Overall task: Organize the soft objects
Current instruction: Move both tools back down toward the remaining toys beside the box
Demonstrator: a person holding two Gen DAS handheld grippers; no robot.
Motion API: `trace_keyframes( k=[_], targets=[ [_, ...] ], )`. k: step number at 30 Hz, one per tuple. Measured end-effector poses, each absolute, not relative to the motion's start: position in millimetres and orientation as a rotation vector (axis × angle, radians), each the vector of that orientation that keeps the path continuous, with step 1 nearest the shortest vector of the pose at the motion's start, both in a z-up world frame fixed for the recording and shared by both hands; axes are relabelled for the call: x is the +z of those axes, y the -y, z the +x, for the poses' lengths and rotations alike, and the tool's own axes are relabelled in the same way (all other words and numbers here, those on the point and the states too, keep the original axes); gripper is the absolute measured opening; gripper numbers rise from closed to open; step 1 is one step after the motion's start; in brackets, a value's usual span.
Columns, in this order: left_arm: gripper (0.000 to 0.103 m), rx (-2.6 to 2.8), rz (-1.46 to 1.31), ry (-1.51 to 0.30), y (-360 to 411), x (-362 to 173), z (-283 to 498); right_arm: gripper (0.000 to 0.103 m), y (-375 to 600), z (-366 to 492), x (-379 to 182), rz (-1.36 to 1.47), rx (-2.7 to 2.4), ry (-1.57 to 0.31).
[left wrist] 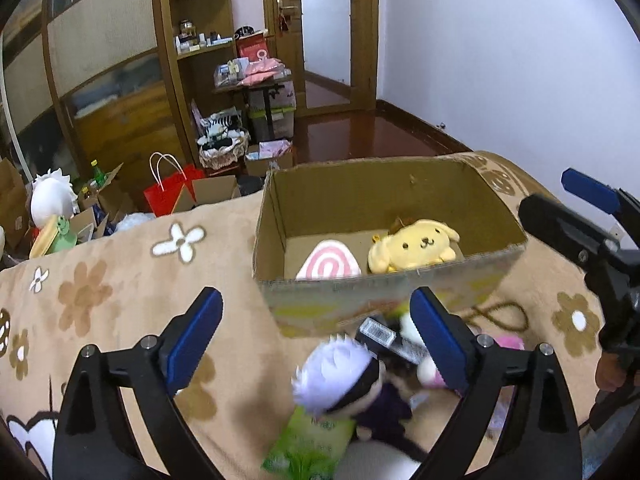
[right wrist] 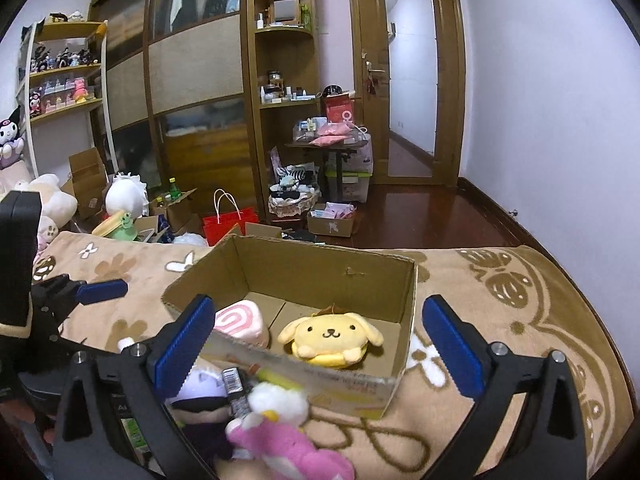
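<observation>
Soft toys, among them a white-haired dark-clothed plush doll (left wrist: 344, 376), lay heaped before the cardboard box (left wrist: 384, 292), just under the wide-open, empty left gripper (left wrist: 316, 344); right gripper (right wrist: 316, 344) likewise open.

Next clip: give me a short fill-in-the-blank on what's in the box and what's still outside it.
1. The yellow dog plush lies inside the ____.
2. Beside it in the cardboard box lies a pink-and-white ____ cushion.
3. The white-haired doll lies ____ the box, on the blanket.
4. The left gripper and the right gripper both have their jaws ____.

Missing words: cardboard box; swirl; outside; open
</observation>
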State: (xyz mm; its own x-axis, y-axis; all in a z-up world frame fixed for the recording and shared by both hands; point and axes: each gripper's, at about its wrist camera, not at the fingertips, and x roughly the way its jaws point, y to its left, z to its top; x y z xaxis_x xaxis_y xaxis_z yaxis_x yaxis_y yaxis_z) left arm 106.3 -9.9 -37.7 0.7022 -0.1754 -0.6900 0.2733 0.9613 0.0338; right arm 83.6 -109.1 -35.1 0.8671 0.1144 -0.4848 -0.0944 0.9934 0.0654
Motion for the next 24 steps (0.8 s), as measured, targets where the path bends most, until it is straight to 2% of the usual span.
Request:
trace_keyframes(
  k=[11,24],
  targets=[
    [0.094,-0.259,0.142,-0.841,-2.0,-31.2,70.2,0.103,104.8,39.9,-22.6,0.048,0.108,-0.526],
    [0.094,-0.236,0.147,-0.97,-6.4,-49.8,66.2,0.103,97.2,18.5,-44.2,0.039,0.119,-0.611]
  ],
)
